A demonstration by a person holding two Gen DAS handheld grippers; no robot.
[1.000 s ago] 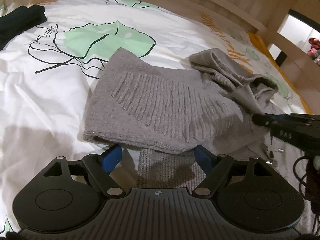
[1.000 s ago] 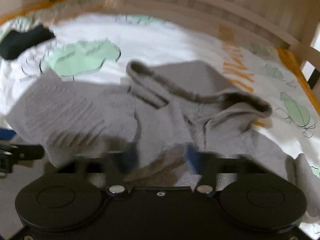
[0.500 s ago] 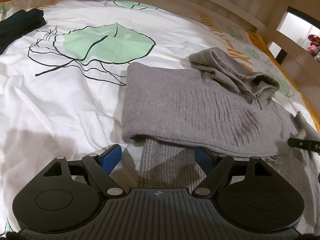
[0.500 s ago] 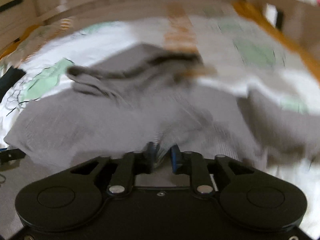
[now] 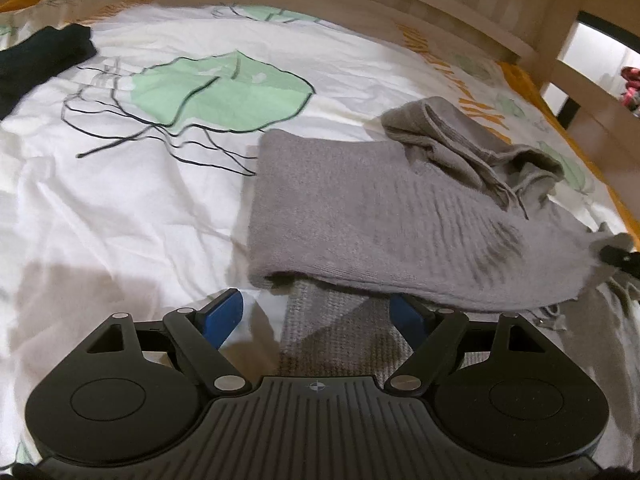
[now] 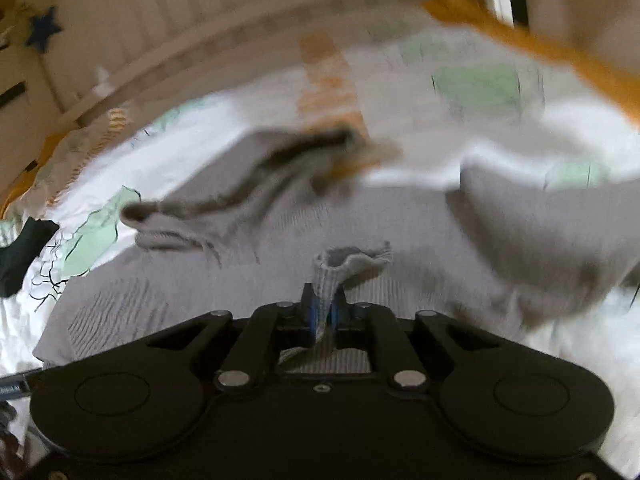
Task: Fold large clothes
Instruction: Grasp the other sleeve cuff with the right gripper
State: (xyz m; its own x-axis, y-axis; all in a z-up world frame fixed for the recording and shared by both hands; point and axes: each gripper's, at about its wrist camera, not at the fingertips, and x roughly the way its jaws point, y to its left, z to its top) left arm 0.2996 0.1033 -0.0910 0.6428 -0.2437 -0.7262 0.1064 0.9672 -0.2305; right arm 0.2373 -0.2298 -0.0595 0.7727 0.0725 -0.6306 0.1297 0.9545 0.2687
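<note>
At the bottom of the left view, the left gripper (image 5: 316, 312) points down at the bed, jaws spread wide over the sweater (image 5: 384, 216) hem and pinching nothing. In the blurred right view the right gripper (image 6: 325, 312) tilts down, its jaws pressed together on a sweater fold. Farther back lies the leaf-print duvet (image 5: 120, 208); a dark garment (image 5: 36, 60) sits in the upper left, before the wooden bed frame (image 5: 440, 12).

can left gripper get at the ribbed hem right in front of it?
Probably yes. The left gripper is open, and the ribbed hem lies flat between its fingers on the bedsheet; only the folded sleeve overhangs its far edge.
</note>
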